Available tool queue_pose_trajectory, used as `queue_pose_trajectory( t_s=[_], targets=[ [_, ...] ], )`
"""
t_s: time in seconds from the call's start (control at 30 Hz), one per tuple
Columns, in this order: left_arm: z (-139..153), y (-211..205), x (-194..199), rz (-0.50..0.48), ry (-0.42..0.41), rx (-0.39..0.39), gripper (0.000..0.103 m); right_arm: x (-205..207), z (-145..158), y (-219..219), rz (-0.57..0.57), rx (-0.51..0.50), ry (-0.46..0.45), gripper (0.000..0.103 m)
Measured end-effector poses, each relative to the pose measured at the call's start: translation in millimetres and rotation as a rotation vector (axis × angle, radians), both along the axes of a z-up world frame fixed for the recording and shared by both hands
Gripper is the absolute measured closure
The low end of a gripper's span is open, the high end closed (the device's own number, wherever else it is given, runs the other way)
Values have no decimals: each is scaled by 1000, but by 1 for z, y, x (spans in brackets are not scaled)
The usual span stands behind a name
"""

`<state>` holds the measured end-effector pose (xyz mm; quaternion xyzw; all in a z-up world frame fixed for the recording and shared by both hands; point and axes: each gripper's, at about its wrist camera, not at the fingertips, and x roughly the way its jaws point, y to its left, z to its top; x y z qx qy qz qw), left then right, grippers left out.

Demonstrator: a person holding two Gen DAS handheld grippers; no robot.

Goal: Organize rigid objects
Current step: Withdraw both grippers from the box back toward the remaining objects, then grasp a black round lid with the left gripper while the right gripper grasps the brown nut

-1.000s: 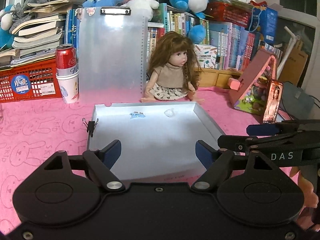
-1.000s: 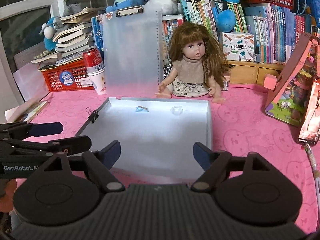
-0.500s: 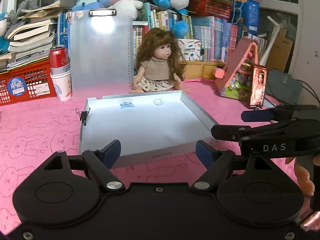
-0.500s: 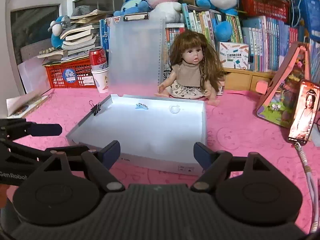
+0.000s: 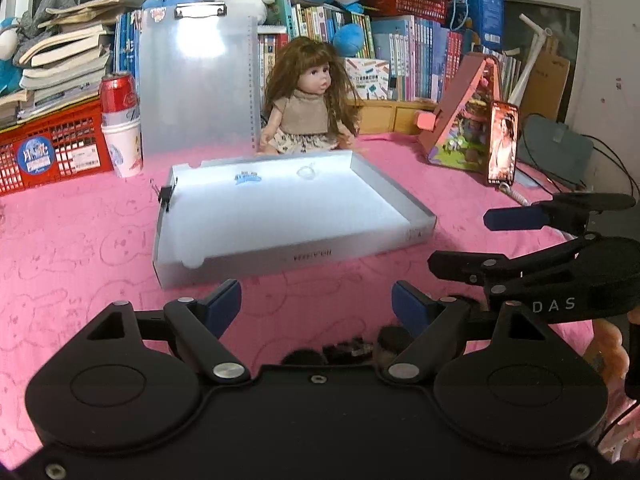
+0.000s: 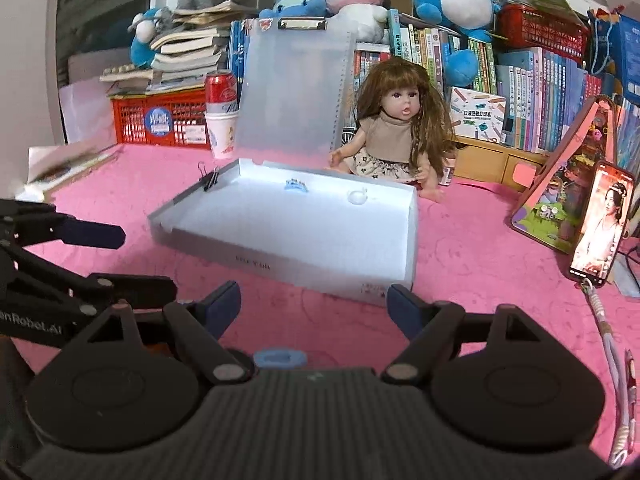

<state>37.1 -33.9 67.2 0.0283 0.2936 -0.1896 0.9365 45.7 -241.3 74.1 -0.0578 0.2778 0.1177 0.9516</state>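
A shallow translucent white box (image 5: 312,258) lies open on the pink cloth, its lid (image 5: 196,84) standing upright behind it. A small blue item (image 5: 248,178) and a clear round one (image 5: 307,172) sit at its far end, and a black binder clip (image 5: 164,196) grips its left wall. My left gripper (image 5: 316,304) is open over the cloth in front of the box, with small dark objects (image 5: 348,350) just below its fingers. My right gripper (image 6: 314,304) is open too, beside the left gripper (image 6: 132,258). A light blue piece (image 6: 280,358) peeks out at its base.
A doll (image 6: 400,136) sits behind the box. A red can on a paper cup (image 5: 120,120) and a red basket (image 5: 52,148) stand at the back left. A phone (image 6: 600,220) and a pink stand (image 6: 560,184) are right, a lanyard (image 6: 616,364) near them. Books and plush toys line the back.
Both grippers have drawn back from over the box and sunk lower. The box now lies farther ahead, and small objects have come into view under the fingers. Both stayed open.
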Motion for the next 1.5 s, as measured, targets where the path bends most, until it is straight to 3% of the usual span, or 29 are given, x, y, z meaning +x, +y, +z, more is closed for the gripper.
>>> queue_pose_trajectory(
  t_s=[0.37,0.53,0.7,0.83,1.1,1.43,1.5],
  targets=[
    [-25,9,-30,-37,46,20,29,-24,-26,-13,-19,-25,28,15],
    [-37,6,-39,-64,93,23,44,-28,-36,-20,-42,0,58,17],
    [-44,6,-44,-78,131,8,59,-31,-44,-25,-49,15,87,32],
    [-48,5,-44,-88,164,-9,74,-34,-45,-27,-42,25,88,36],
    [-50,1,-39,-59,159,-17,78,-33,-46,-36,-93,22,83,50],
    [-50,-15,-44,-95,124,4,77,-29,-50,-35,-92,15,93,55],
    [-49,-18,-45,-95,105,11,77,-28,-51,-35,-101,15,97,65]
  ],
)
